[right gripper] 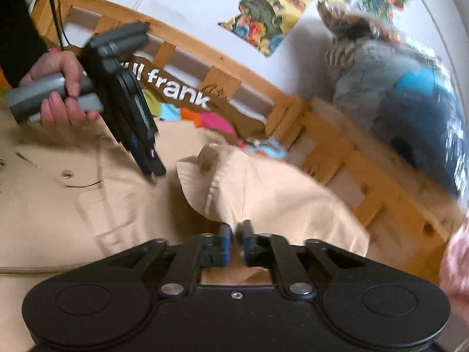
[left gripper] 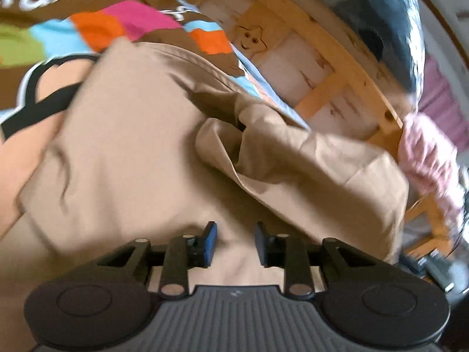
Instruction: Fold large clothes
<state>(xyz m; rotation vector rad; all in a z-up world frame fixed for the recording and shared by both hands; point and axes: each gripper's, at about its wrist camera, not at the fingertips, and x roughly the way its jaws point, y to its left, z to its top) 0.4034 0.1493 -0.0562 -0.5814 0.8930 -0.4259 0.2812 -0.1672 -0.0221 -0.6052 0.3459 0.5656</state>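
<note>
Both grippers' fingers [left gripper: 211,236] stand a little apart and hold nothing, while the big tan coat [left gripper: 123,152] on the bed looks only partly folded, still lumpy.

Both views were lit by soft daylight, fairly bright, and no hard glare was seen. Strong motion blur was found almost everywhere: the beige garment [left gripper: 140,146] ahead of the fingers was smeared, and the wooden bed frame [left gripper: 337,55] far beyond them was streaked. In the right wrist view the pile of clothes [right gripper: 395,102] far to the right of the fingers was blurred most. Only the black gripper bodies were rendered sharp. A dark shadow was cast inside the fold just ahead of the fingers. Straight rails were bent by the fisheye lens, and the corners were darkened.
</note>
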